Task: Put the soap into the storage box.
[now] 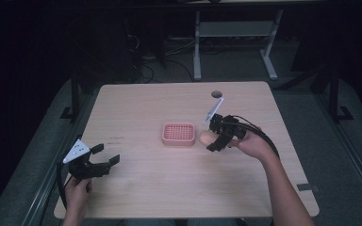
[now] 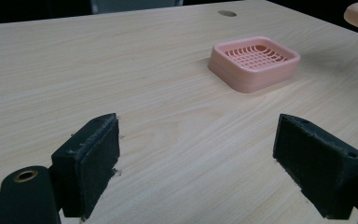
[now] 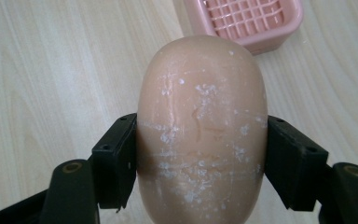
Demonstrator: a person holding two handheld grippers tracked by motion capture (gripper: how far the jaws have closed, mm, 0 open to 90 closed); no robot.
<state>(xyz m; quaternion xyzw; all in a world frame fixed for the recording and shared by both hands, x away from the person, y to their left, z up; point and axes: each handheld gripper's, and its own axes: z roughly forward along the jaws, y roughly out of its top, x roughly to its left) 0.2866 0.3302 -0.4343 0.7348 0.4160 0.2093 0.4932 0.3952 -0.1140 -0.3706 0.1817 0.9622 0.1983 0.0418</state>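
A: Where is the soap [image 3: 200,135] seen?

B: In the right gripper view it is held at centre frame, pinched on both sides between the black jaws of the right gripper [image 3: 200,161]. White flecks and scratches are scattered over its peach surface. In the high view it is seen right of centre, at the front end of that gripper, just right of the dish [image 1: 178,133].

A: And the dish?

B: A pink dish with a grid insert is set near the middle of the desk [image 1: 169,188]. In the right gripper view it is found at the upper right of the frame, beyond the soap (whether the soap is raised off the desk cannot be told). In the left gripper view it is placed at the upper right, with the soap's edge caught in the far top right corner.

A: How is the left gripper [image 1: 104,155] seen?

B: It is held at the lower left of the high view, well apart from the dish. Its jaws are spread wide, and nothing but bare wood is seen between them in the left gripper view.

A: Anything else on the desk?

B: A round hole [image 1: 216,93] is seen near its far edge, at upper centre of the high view.
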